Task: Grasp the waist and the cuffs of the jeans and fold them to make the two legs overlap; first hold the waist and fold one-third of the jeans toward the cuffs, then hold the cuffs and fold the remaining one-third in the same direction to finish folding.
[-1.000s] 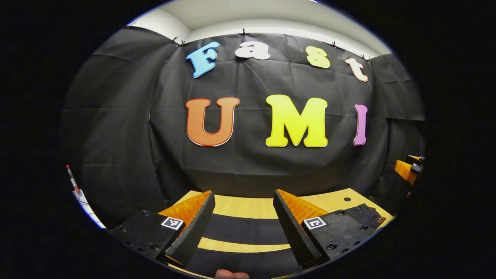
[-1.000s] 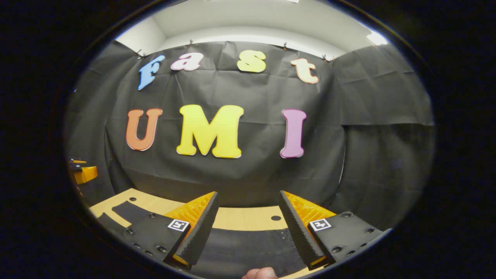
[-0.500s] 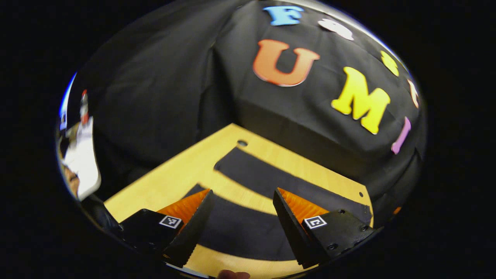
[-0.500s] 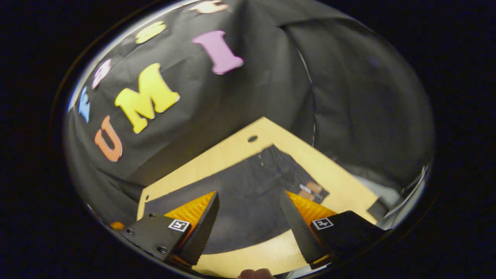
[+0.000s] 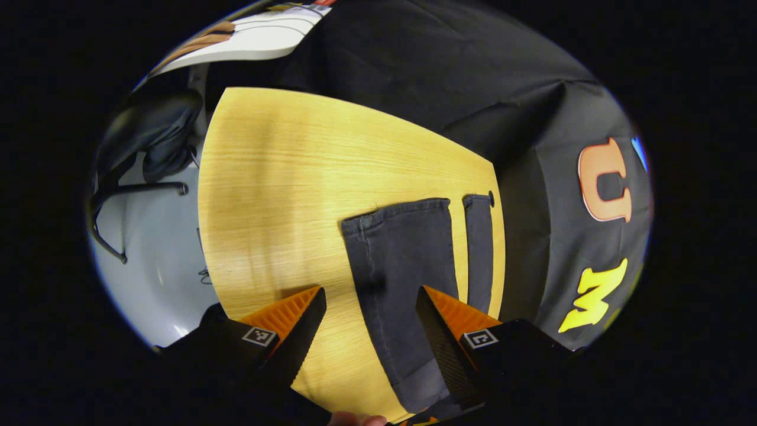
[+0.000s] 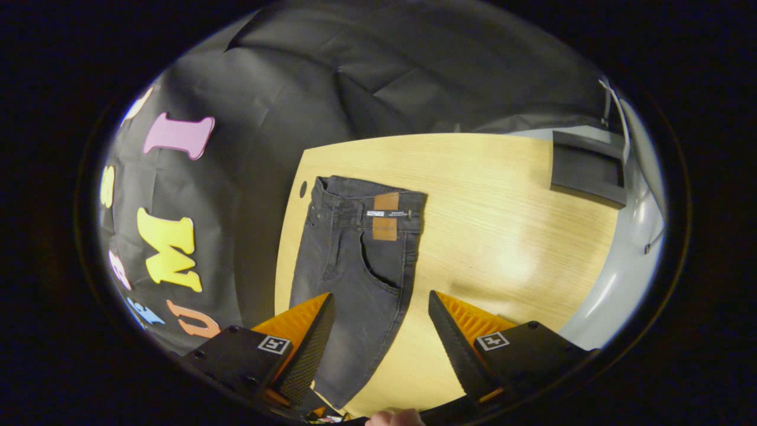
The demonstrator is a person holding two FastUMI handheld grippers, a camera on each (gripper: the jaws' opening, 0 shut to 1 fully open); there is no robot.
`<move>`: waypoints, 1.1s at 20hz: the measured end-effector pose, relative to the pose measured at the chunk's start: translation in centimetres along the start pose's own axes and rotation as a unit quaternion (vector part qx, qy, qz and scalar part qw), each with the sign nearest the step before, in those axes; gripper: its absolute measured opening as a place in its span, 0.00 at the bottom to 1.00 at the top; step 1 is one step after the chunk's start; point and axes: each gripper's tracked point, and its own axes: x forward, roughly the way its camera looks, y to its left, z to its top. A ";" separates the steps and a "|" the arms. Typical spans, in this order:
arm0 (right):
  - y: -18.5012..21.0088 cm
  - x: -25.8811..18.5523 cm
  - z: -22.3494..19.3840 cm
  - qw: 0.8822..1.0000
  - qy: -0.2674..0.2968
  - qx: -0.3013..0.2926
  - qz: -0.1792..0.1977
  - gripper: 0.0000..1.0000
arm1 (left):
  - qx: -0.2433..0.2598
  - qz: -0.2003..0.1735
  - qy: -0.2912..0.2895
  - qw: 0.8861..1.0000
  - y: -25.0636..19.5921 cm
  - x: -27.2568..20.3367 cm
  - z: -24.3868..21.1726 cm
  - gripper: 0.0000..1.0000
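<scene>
Jeans (image 6: pixel 361 260) lie flat on the wooden table (image 6: pixel 502 225). Right gripper view shows their waist at 12 o'clock of the open right gripper (image 6: pixel 378 337); left gripper view shows the cuffs (image 5: pixel 396 213) beyond the open left gripper (image 5: pixel 369 328).

Clearance around the jeans

I see bare table (image 5: pixel 272 195) beside the jeans (image 5: pixel 402 266) on the side away from the booth wall (image 6: pixel 254 148); that wall crowds the far leg, leaving a thin strip.

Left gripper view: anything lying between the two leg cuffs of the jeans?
Nothing: in the left gripper view a bare strip of table parts the cuffs of the jeans.
</scene>
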 end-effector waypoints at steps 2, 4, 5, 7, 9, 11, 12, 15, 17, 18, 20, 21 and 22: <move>-0.4 1.3 0.4 1.000 -0.001 0.017 -0.001 0.98 | -0.006 -0.005 0.005 1.000 -1.3 0.9 -0.7 1.00; -0.9 2.6 1.0 1.000 -0.003 0.026 -0.010 0.98 | -0.005 -0.007 0.008 1.000 -2.1 1.6 -0.5 0.98; -1.2 3.3 1.2 0.999 -0.006 0.026 -0.017 0.98 | -0.003 -0.008 0.007 1.000 -2.0 2.1 -0.3 1.00; -1.1 4.1 2.0 0.999 -0.013 0.031 -0.019 0.98 | 0.000 -0.007 0.006 1.000 -2.3 2.6 -0.1 0.98; -0.5 4.8 2.8 0.999 -0.022 0.037 -0.011 0.95 | -0.003 -0.008 0.004 1.000 -2.7 2.8 0.0 0.98; 0.4 5.7 3.2 0.999 -0.020 0.047 0.003 0.95 | -0.012 -0.012 0.002 1.000 -3.3 3.3 0.2 1.00; 0.9 6.3 3.4 0.998 -0.018 0.051 0.009 0.95 | -0.014 -0.014 0.003 1.000 -3.6 3.6 0.3 0.98; 1.5 6.8 3.4 0.998 -0.009 0.060 0.030 0.95 | -0.008 -0.017 0.005 1.000 -4.4 4.3 0.2 0.98; 2.5 7.5 3.5 0.994 0.003 0.090 0.056 0.95 | -0.007 -0.020 0.003 1.000 -4.9 4.6 0.3 0.98; 3.0 8.0 3.6 0.993 0.005 0.102 0.059 0.97 | -0.008 -0.020 0.002 1.000 -5.1 4.8 0.3 1.00; 3.8 9.7 3.4 0.994 0.002 0.093 0.061 0.98 | -0.007 -0.021 0.003 1.000 -5.5 5.1 0.3 0.97; 3.7 10.0 3.2 0.995 -0.002 0.083 0.053 0.97 | -0.006 -0.020 0.004 1.000 -5.6 5.3 0.3 0.96; 3.6 10.0 3.3 0.996 -0.007 0.076 0.048 0.95 | -0.005 -0.015 0.008 1.000 -5.5 5.6 0.2 0.95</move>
